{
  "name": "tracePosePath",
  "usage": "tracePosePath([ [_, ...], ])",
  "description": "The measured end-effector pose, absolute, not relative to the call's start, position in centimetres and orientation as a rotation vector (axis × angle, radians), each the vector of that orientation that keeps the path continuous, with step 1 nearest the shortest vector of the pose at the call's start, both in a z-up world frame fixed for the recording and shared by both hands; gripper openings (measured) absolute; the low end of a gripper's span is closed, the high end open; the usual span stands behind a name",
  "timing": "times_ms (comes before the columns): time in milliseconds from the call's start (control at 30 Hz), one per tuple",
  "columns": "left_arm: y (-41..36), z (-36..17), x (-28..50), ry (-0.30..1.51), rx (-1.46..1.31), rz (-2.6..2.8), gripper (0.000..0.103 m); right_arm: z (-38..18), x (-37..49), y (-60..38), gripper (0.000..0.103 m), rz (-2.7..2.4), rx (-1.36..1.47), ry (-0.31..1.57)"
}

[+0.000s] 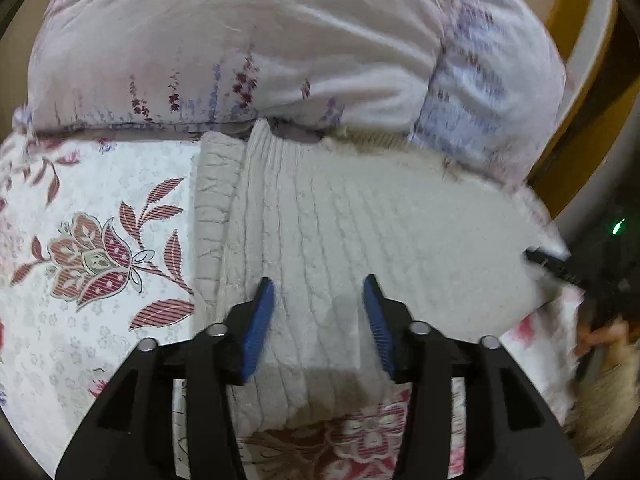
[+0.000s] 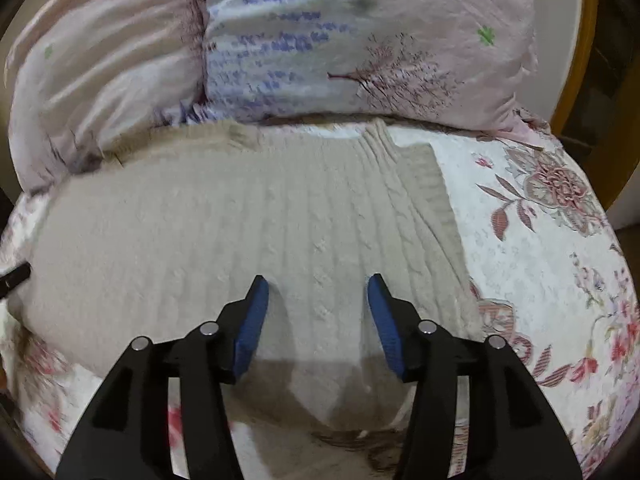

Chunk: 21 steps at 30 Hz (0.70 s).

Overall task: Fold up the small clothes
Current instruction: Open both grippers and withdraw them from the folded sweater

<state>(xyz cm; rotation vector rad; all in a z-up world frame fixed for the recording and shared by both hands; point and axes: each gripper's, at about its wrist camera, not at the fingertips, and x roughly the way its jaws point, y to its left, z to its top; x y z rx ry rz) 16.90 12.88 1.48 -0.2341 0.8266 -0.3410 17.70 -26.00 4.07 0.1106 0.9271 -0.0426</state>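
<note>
Sweater [image 1: 360, 216], cream cable-knit: lies flat on the floral bedsheet [image 1: 100, 240], its far edge against the pillows [image 1: 240, 60] at the head of the bed. One ribbed sleeve or cuff is folded over the body along the sweater's side, seen at left in the left wrist view and at right in the right wrist view [image 2: 424, 184].

Left gripper [image 1: 319, 292]: jaws spread wide, blue pads [image 1: 260, 320] over the near part of the knit, holding nothing.

Right gripper [image 2: 319, 292]: jaws equally wide apart, poised over the sweater's near portion, nothing between the pads. Whether either tool touches the fabric cannot be told.

Bedsheet: white with red-pink flowers, visible on both sides of the garment.
</note>
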Motion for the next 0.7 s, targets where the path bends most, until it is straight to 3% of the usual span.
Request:
tracePosePath([
  [133, 15.8, 2.6, 17.5, 0.774, -0.378, -0.278, 0.074, 5.0, 18.6, -23.7, 0.056, 0.042, 0.117, 0.886],
  [433, 20.0, 0.1, 20.7, 0.873, -0.682, -0.225, 0.076, 4.2, 21.4, -18.2, 0.058, 0.122, 0.049, 0.892],
  [700, 19.2, -0.5, 21.4, 0.874, -0.709, -0.233, 0.076, 3.0, 21.3, -17.3, 0.061, 0.089, -0.027, 0.889],
])
